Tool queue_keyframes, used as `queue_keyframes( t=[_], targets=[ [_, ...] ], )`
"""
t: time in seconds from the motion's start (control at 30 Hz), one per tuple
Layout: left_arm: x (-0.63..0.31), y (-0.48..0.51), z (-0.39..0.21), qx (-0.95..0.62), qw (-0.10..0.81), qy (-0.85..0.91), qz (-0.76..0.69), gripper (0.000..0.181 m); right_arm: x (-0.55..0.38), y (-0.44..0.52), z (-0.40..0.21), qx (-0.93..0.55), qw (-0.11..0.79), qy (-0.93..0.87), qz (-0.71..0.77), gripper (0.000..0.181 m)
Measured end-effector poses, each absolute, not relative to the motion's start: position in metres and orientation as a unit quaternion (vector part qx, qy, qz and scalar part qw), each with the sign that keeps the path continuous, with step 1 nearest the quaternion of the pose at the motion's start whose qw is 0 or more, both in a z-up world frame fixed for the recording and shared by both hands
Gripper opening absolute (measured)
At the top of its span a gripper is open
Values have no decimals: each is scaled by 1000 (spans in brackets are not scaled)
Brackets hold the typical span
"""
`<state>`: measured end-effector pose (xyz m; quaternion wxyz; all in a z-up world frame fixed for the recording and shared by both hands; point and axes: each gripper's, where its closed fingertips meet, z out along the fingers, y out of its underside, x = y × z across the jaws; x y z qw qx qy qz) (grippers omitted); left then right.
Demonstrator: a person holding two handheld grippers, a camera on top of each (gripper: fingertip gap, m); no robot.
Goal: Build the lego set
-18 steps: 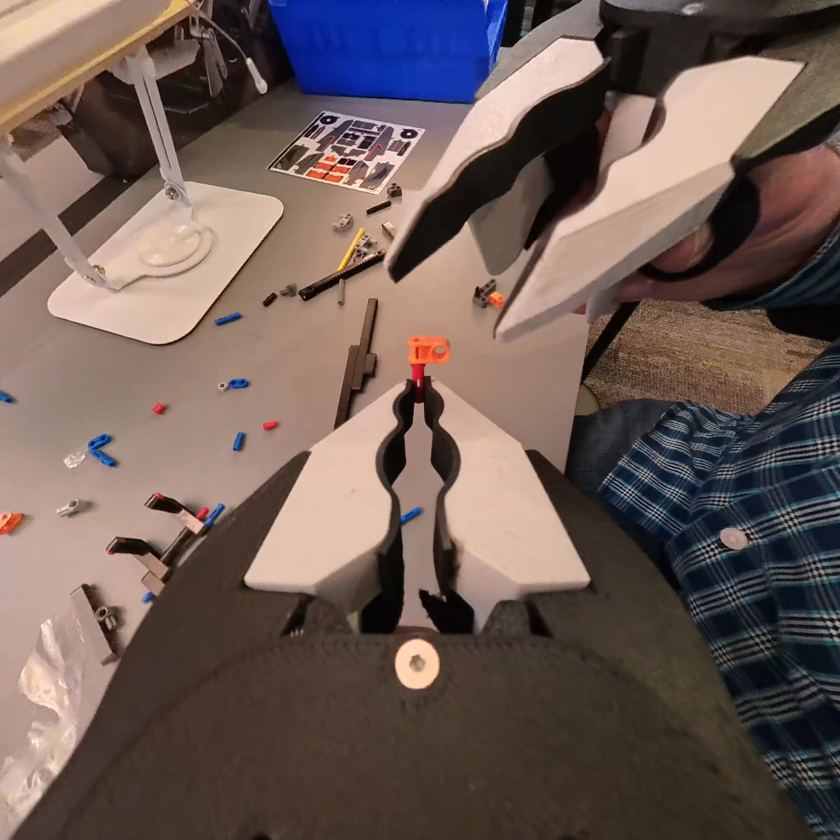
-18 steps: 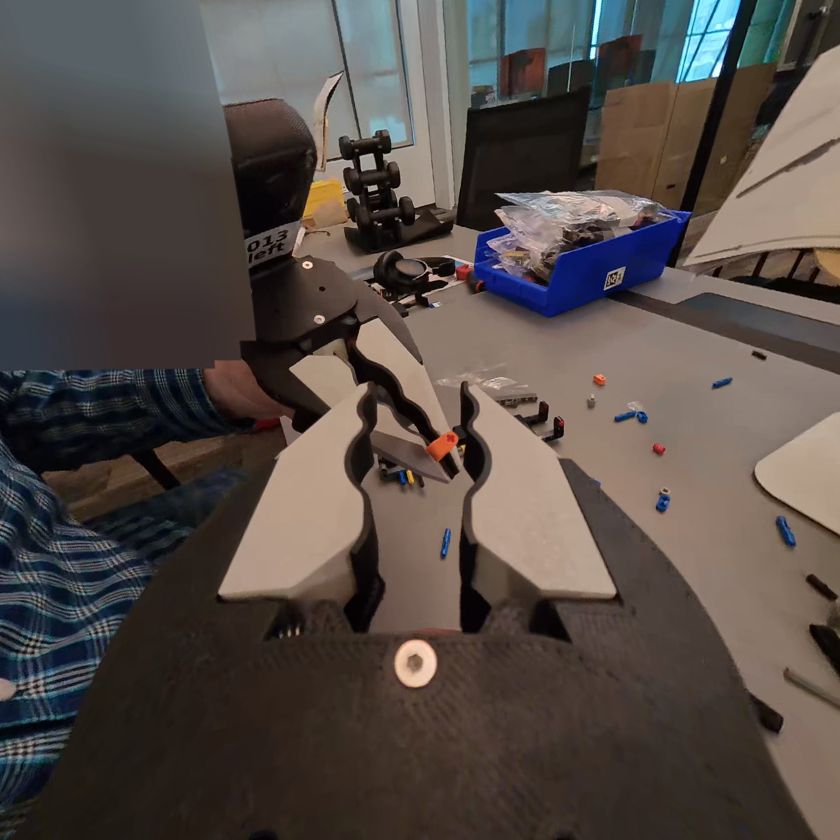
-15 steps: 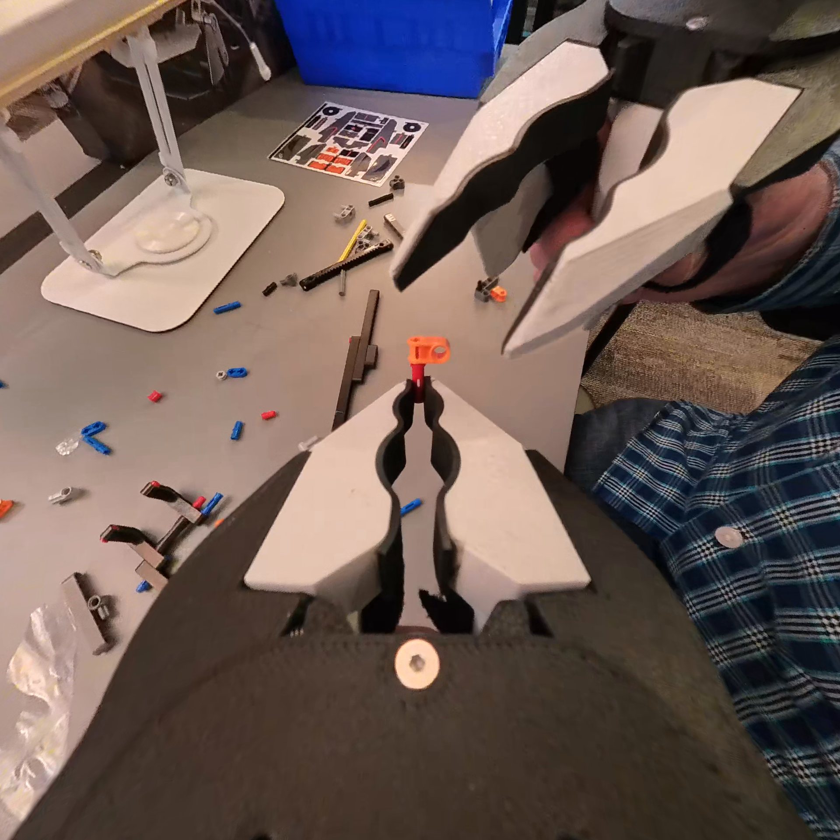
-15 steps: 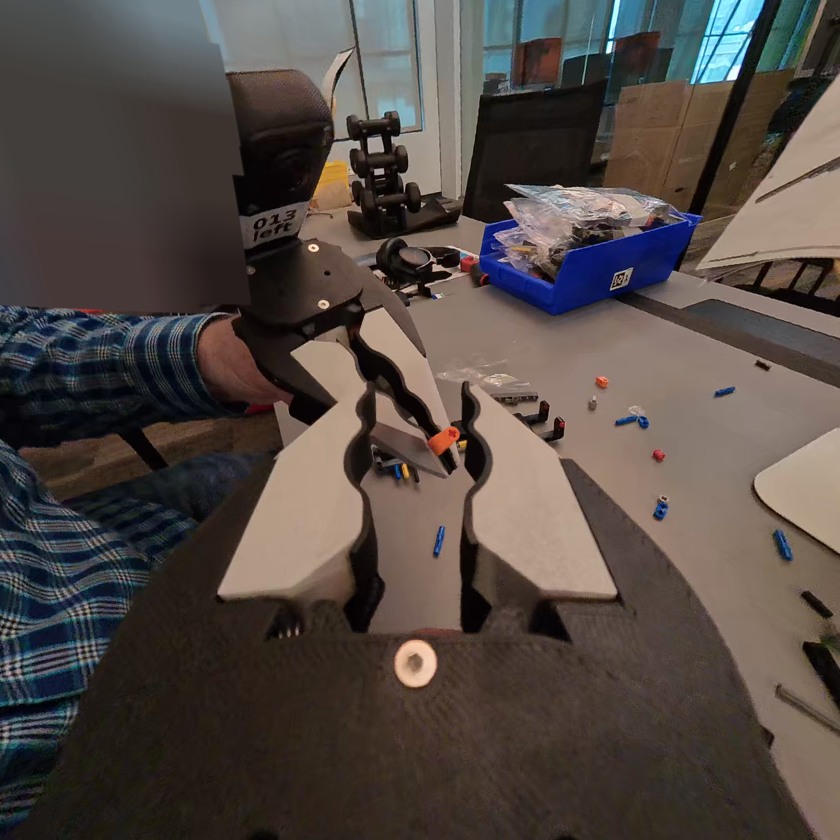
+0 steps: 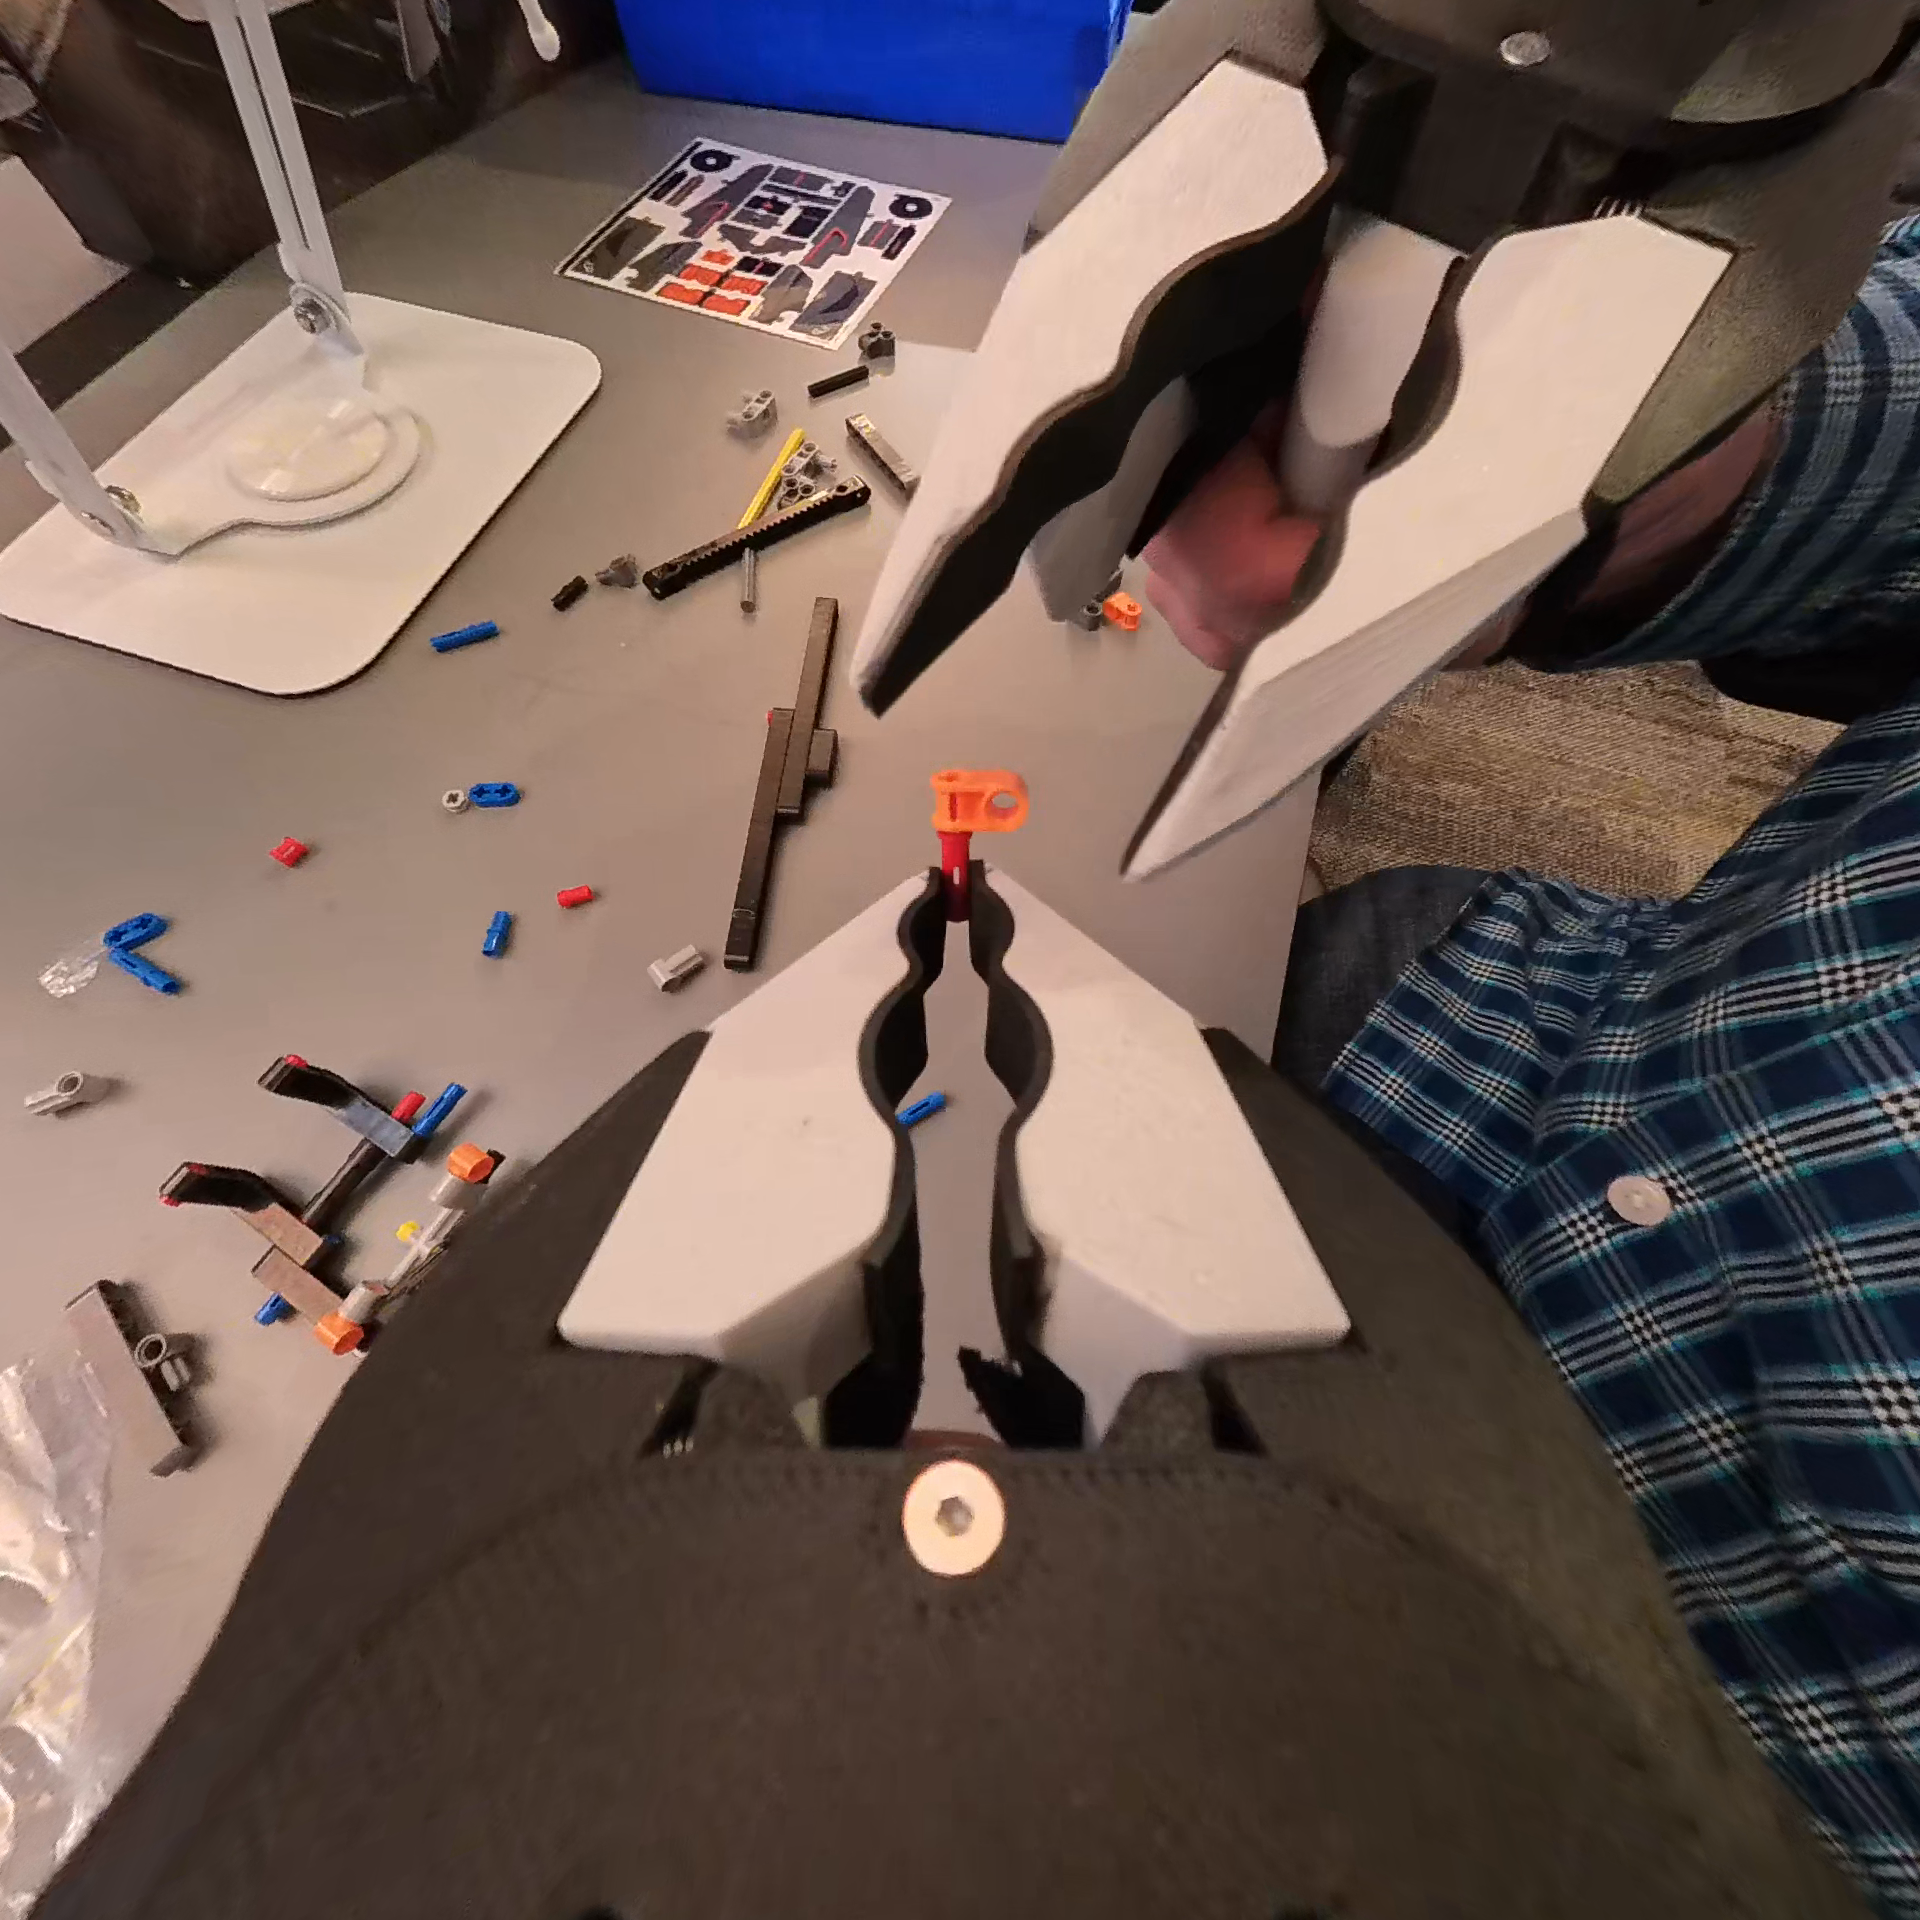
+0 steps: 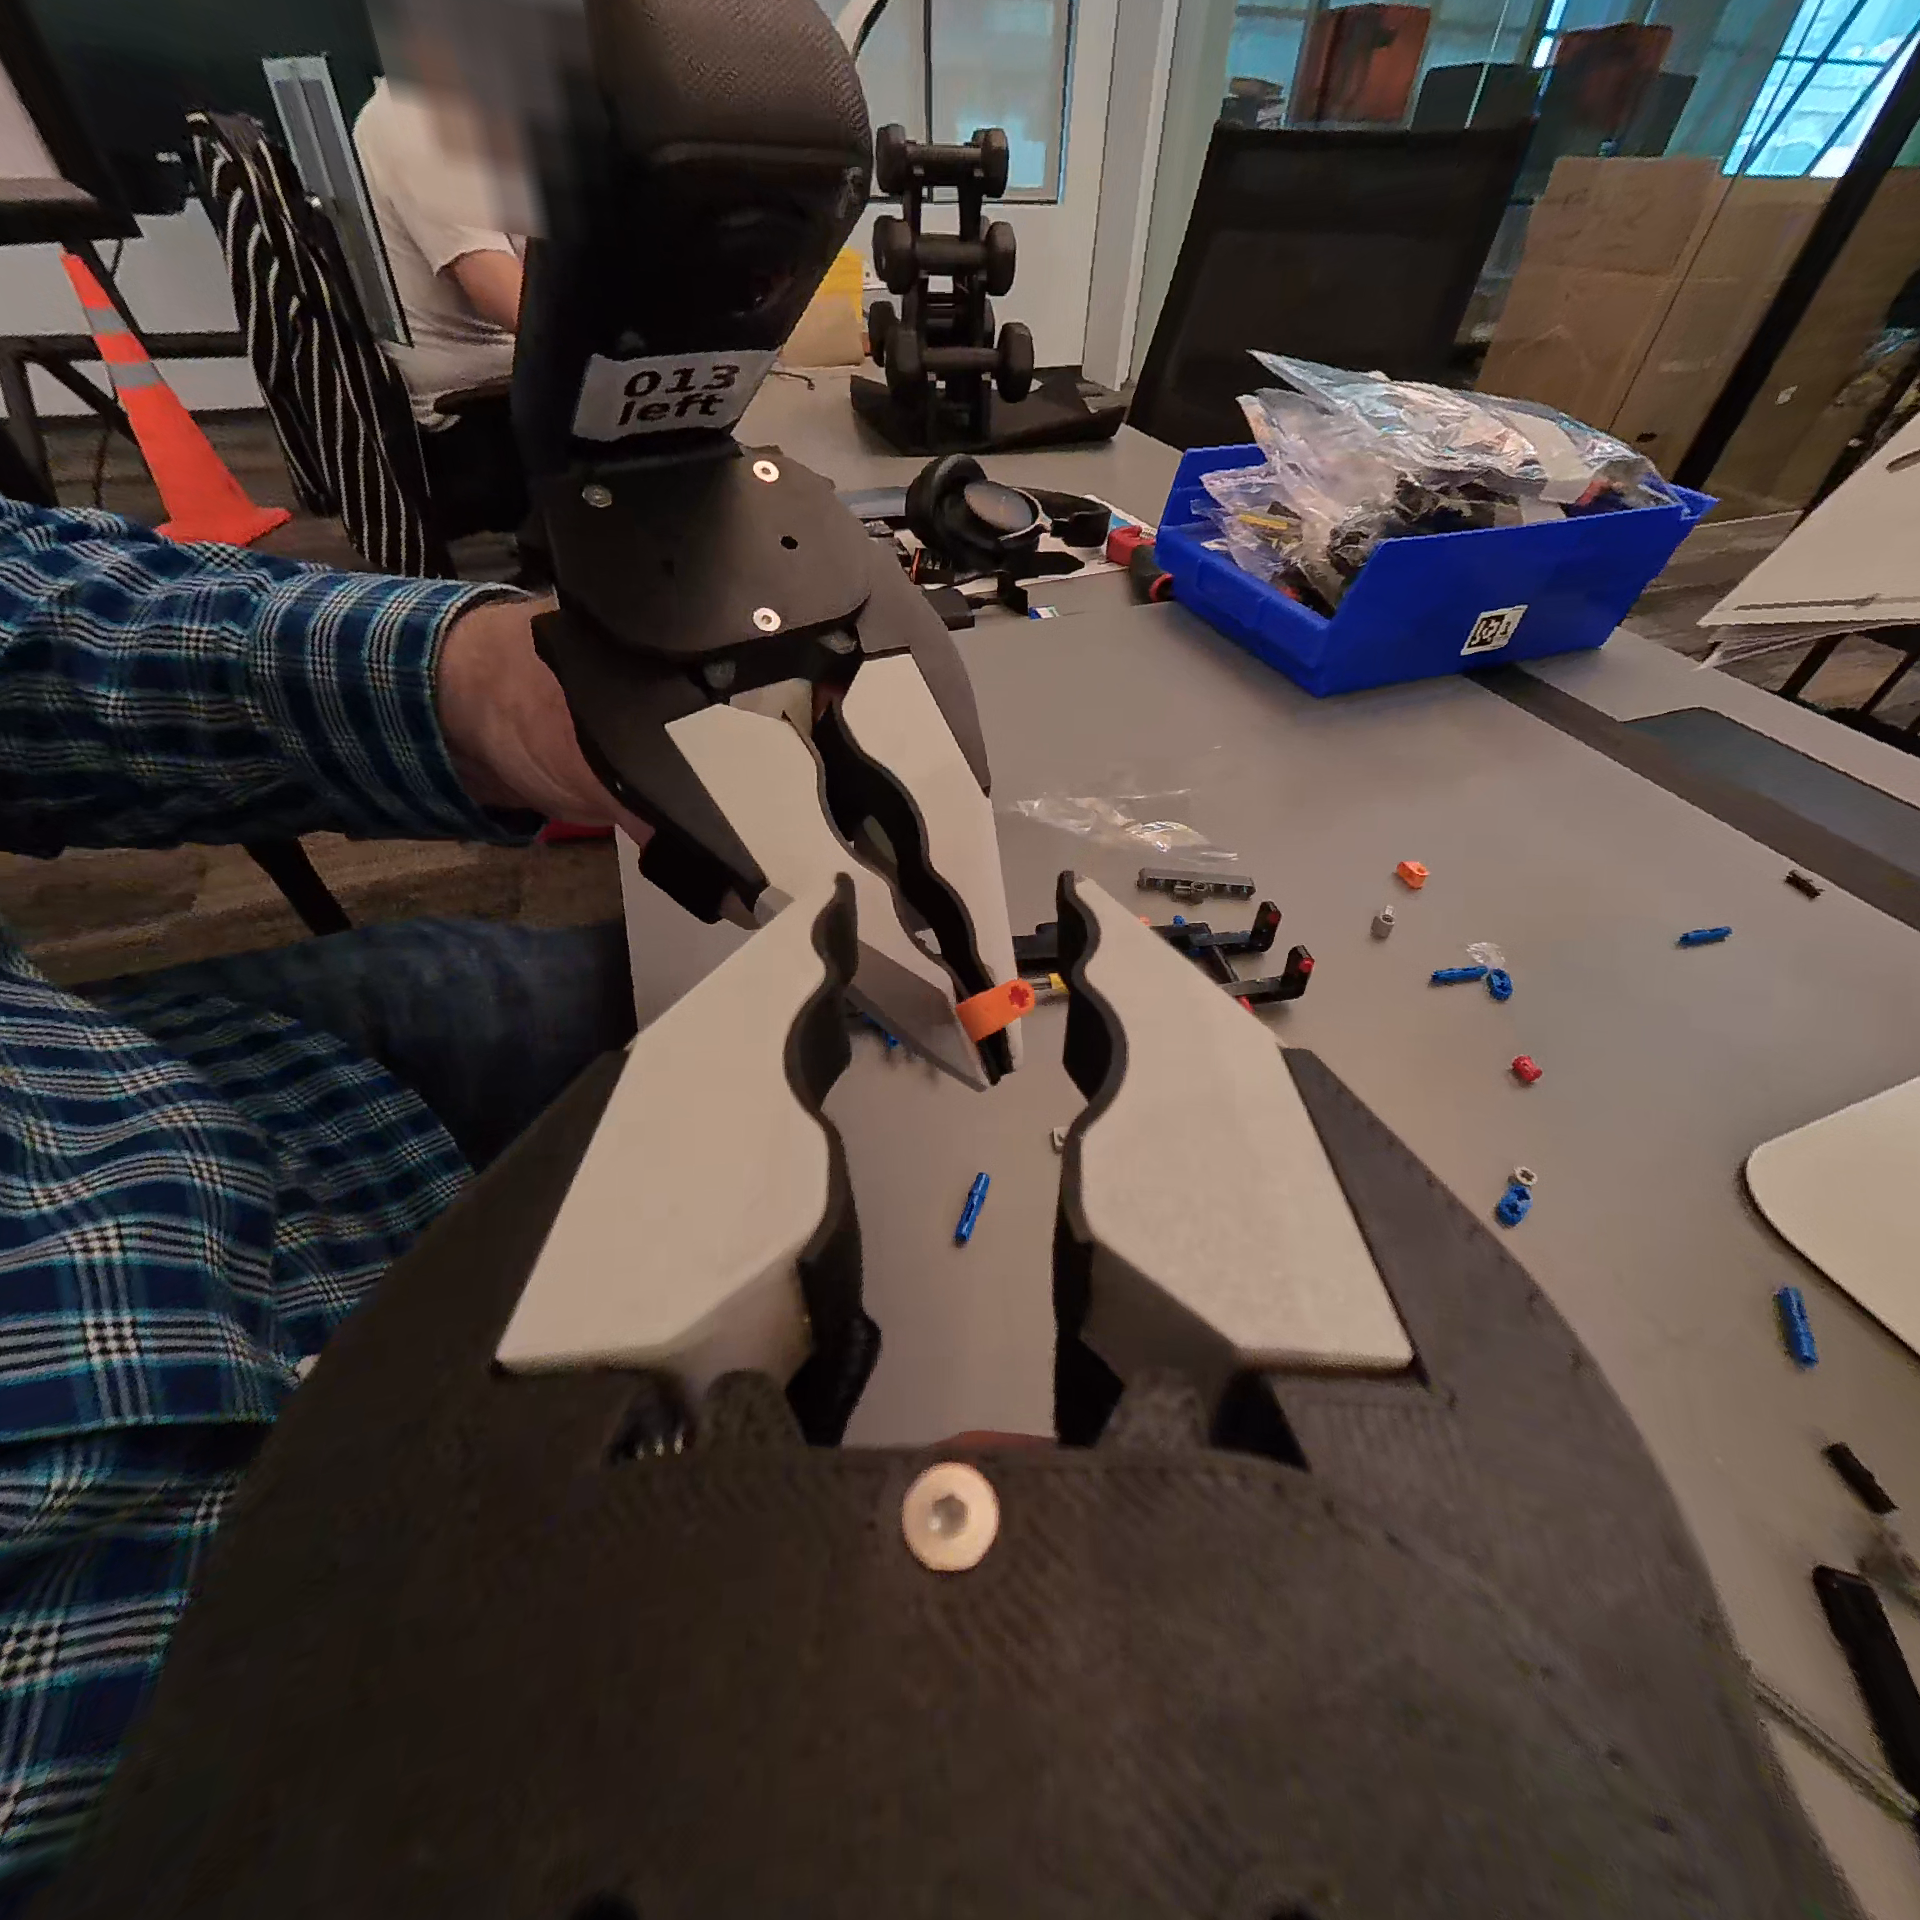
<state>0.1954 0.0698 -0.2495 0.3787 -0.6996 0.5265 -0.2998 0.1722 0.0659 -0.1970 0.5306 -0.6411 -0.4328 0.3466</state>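
Note:
My left gripper [image 5: 958, 878] is shut on a short red pin [image 5: 954, 875] that carries a small orange connector [image 5: 978, 801] on its free end, held above the grey table [image 5: 582, 790]. In the right wrist view the left gripper [image 6: 992, 1060] points down with the orange connector [image 6: 995, 1010] at its tips. My right gripper [image 6: 951, 899] is open and empty, its tips on either side of the connector. In the left wrist view the right gripper [image 5: 1003, 795] hangs open just above and to the right of the connector.
Loose blue, red, grey and black pieces lie across the table, with a long black beam [image 5: 784, 779], a partly built black assembly [image 5: 312, 1174], a sticker sheet [image 5: 756, 241], a white lamp base [image 5: 281, 488] and a blue bin [image 6: 1423, 582] of bagged parts. A person's plaid sleeve [image 5: 1662, 1143] is at the right. The gap from one gripper's tips to the other's is roughly 5 cm.
The right gripper has come lower and closer to the orange connector. The left gripper has lifted and tilted more upright, still holding the pin. More of the table shows at the left.

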Motion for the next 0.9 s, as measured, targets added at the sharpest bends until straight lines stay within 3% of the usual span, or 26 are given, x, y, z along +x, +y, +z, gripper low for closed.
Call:
queue_keyframes(
  t=[0.53, 0.9],
  targets=[
    [197, 62, -253, -704, 343, 511, -355, 2, 171, 59, -204, -629, 520, -475, 329, 35],
    [197, 38, -252, -683, 237, 466, -510, 2, 177, 54, -205, -608, 517, -516, 311, 29]
  ],
)
